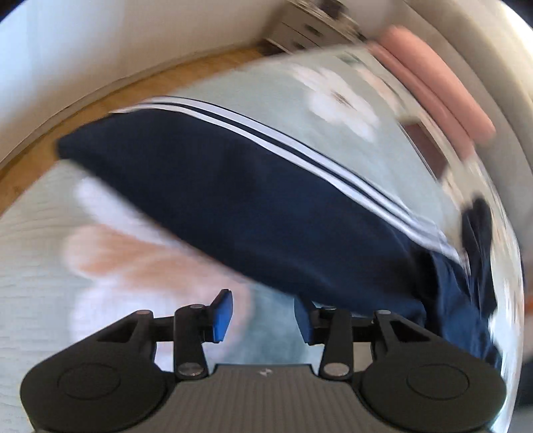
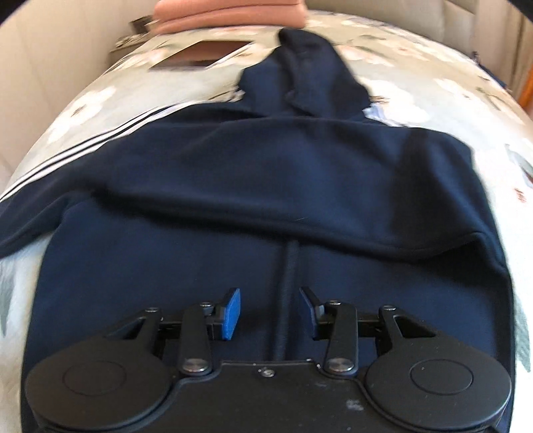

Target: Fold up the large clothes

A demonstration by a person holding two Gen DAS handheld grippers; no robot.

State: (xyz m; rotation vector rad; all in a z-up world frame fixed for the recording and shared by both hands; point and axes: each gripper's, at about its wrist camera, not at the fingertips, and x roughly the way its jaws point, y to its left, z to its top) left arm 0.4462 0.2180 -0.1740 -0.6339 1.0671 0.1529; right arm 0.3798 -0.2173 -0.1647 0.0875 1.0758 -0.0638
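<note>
A navy hooded jacket (image 2: 266,173) lies flat on the bed, hood (image 2: 309,66) pointing away, zipper running down its middle. One sleeve with white stripes (image 2: 100,133) stretches out to the left; the other sleeve is folded across the chest. My right gripper (image 2: 269,313) is open and empty, just above the jacket's lower front at the zipper. In the left wrist view the striped sleeve (image 1: 233,186) lies diagonally across the bed. My left gripper (image 1: 263,316) is open and empty at the sleeve's near edge; its right finger sits against the cloth. This view is motion-blurred.
The bed has a pale green floral cover (image 2: 433,100). Pink folded fabric (image 2: 233,13) lies at the head of the bed, also in the left view (image 1: 439,83). A dark flat rectangle (image 2: 206,53) lies near it. Wooden floor (image 1: 100,106) and white wall border the bed.
</note>
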